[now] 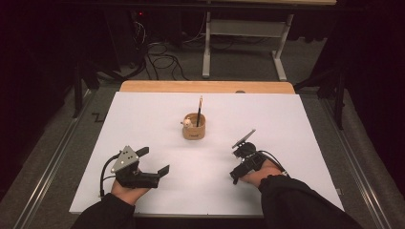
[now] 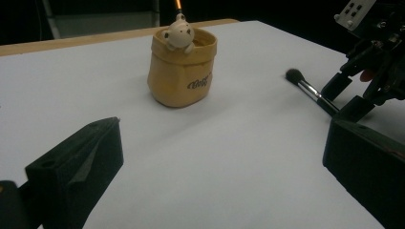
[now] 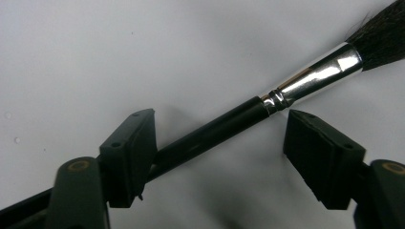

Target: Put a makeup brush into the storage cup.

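The brush (image 3: 224, 126) is being straddled by the right gripper (image 3: 219, 143), jaws not yet pressing; closing, then lifting toward the holder (image 1: 194, 127), is being called for; the left gripper (image 1: 154, 161) is being held wide.

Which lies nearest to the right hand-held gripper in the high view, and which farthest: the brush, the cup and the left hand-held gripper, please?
1. Brush: between the jaws of the right hand-held gripper.
2. Cup: table middle, up-left.
3. Left hand-held gripper: far left.

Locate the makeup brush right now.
The makeup brush lies on the white sheet, between the right tool's open jaws, right of the yellow cup.
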A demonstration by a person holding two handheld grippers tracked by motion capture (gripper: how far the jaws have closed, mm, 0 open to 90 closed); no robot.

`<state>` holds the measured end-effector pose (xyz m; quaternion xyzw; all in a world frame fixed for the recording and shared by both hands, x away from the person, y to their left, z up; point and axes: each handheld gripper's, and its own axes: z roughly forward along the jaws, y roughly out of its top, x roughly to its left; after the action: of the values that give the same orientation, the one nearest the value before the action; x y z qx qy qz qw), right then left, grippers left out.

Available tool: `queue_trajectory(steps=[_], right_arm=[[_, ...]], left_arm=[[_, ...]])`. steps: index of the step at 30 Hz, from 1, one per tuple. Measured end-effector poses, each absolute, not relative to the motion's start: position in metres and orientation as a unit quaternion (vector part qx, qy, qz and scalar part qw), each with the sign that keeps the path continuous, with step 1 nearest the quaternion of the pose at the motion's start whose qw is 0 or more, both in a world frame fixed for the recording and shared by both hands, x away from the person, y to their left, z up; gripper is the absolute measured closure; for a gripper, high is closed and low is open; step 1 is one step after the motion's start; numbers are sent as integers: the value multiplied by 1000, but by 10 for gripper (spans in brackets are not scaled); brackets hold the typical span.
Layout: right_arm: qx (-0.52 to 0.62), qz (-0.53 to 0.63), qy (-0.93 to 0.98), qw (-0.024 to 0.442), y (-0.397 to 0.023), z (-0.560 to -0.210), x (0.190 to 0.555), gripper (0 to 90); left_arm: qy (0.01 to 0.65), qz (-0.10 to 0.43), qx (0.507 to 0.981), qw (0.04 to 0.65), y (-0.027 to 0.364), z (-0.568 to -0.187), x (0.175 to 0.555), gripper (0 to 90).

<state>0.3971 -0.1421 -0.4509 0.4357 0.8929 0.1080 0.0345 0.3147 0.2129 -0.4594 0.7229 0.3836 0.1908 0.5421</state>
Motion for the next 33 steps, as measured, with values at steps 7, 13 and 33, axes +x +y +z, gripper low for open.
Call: queue_trajectory(steps=[7, 13, 33], right_arm=[[436, 102, 893, 48, -144, -450, 396, 449], [425, 93, 898, 64, -145, -450, 397, 547], [430, 77, 898, 54, -148, -447, 398, 774]], left_arm=[[384, 191, 722, 542, 213, -459, 315, 6], [384, 191, 722, 542, 213, -459, 315, 7], [386, 191, 721, 543, 214, -459, 315, 7]])
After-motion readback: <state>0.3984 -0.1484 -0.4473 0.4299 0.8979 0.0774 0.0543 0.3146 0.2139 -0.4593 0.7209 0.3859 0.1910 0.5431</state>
